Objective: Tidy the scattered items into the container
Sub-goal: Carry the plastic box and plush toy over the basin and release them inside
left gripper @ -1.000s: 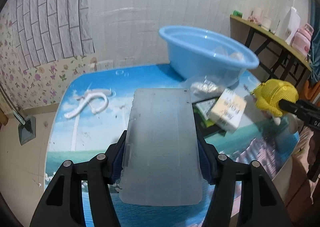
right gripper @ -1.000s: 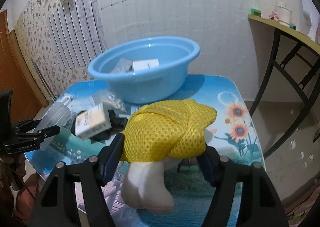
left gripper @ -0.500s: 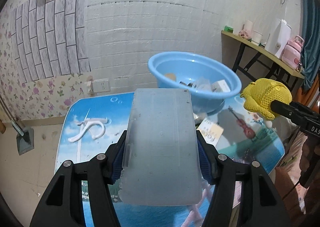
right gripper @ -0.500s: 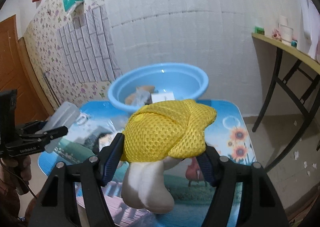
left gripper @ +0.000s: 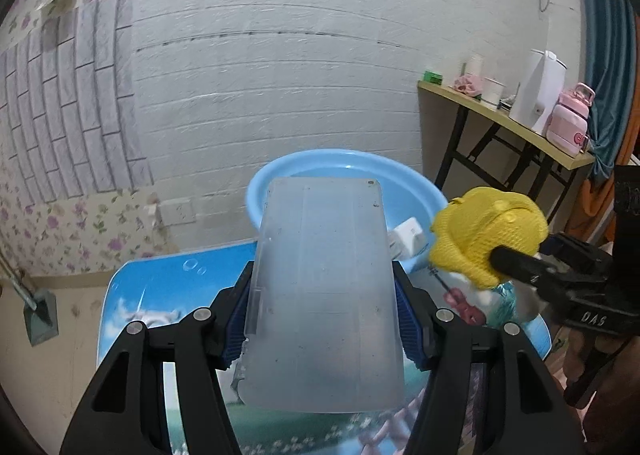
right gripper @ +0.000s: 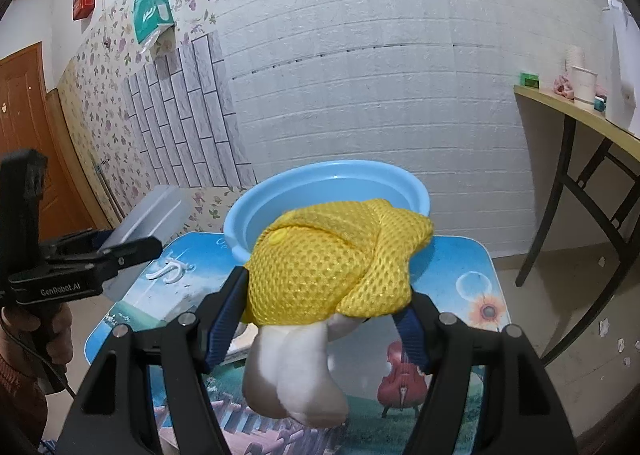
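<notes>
Left tool (left gripper: 322, 295): I see it clamped on a translucent plastic case (left gripper: 320, 295), blue pads pressing both long sides; the case lies flat between the fingers and reaches past the tips.
Right tool (right gripper: 322, 299): closed on a plush toy in a yellow mesh garment (right gripper: 336, 267); the toy's white legs (right gripper: 296, 379) hang down between the fingers toward me.
Blue basin (right gripper: 328, 195): straight ahead of both tools, at the far end of the surface near the white brick wall; from the left tool the case hides most of its middle.
White box (left gripper: 406, 241): I see it ahead and right of the left tool, showing past the case's right edge; whether it is inside the basin or just in front, I cannot tell.
Surface (right gripper: 460, 267): below both tools, with a printed picture of sky, sunflower and violin.
White hanger (right gripper: 172, 271): lies on the surface, ahead and left of the right tool, below the left tool.
Tools to each other: held side by side, apart, both raised above the surface.
</notes>
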Motion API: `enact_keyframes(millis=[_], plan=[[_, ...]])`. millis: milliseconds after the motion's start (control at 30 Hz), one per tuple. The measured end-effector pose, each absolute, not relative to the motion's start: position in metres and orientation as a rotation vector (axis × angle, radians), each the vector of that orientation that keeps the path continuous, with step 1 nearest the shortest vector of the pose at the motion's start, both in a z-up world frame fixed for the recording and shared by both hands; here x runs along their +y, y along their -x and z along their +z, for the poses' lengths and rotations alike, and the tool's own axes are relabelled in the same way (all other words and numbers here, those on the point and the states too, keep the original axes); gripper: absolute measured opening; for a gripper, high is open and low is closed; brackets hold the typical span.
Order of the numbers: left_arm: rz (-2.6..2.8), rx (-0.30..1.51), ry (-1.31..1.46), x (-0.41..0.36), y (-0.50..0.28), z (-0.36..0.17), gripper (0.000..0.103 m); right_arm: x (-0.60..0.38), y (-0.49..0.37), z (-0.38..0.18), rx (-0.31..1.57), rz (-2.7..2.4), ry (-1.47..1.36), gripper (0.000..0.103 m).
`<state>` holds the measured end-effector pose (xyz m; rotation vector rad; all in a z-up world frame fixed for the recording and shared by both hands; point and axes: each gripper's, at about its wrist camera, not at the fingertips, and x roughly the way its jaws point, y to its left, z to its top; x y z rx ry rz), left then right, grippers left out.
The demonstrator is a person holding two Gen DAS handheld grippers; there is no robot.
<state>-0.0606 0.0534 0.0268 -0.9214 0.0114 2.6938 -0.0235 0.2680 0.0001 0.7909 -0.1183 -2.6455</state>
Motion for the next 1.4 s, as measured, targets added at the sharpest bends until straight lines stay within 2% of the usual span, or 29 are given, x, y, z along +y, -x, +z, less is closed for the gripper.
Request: enact_keyframes(millis=[567,833,1000,1400], plan=[[2.632,0.124,1.015,0.088,0.164,0.004,0.061,0.258,0.113,-0.009,-0.107,-2.624,-0.781,0.068],[2.624,0.154,1.067,0.092,0.183,-0.013,0.063,0.244,0.152,-0.021,-0.068,-2.579,-0.842,0.071],[2.623,0.163,1.063,0.088,0.176,-0.014,0.069,0.237,0.153,-0.034,-0.064,-2.580,-0.880,0.072],[2.627,0.131,1.010,0.072,0.136,0.002,0.085,0.236,0.128,-0.017,-0.048,-2.635,-0.865,0.073]])
